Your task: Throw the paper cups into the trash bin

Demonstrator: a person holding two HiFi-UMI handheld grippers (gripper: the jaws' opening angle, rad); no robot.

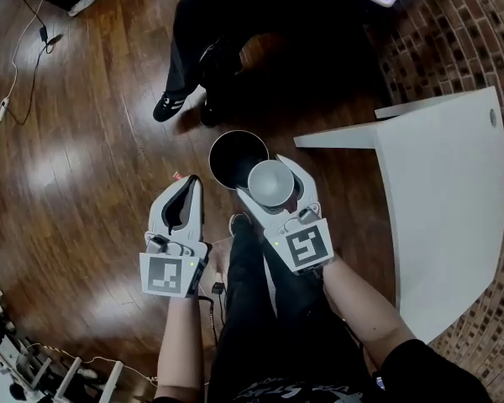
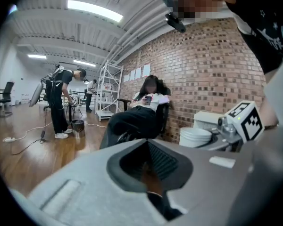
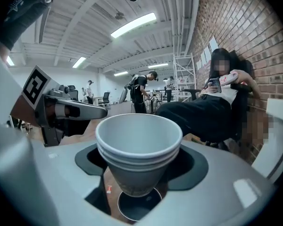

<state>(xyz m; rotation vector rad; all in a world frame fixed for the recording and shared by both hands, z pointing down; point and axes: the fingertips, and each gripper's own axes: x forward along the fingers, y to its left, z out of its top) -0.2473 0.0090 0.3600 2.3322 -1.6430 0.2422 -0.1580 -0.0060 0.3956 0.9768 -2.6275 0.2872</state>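
White table point(image 1: 445, 217) to my right. A seated person point(image 1: 210, 40) has shoes point(image 1: 168, 106) just beyond the trash bin point(image 1: 221, 145). My legs point(image 1: 260, 309) are below. Paper cups point(image 1: 271, 181), a nested stack, are upright with mouth up and axis vertical, over the bin's near rim. Right tongs point(image 1: 273, 185) grasp the stack, tilted slightly down. Left tongs point(image 1: 189, 185) are clenched and empty, alongside.

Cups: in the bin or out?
Out. The stacked cups sit upright, clamped in the right gripper, above the bin.
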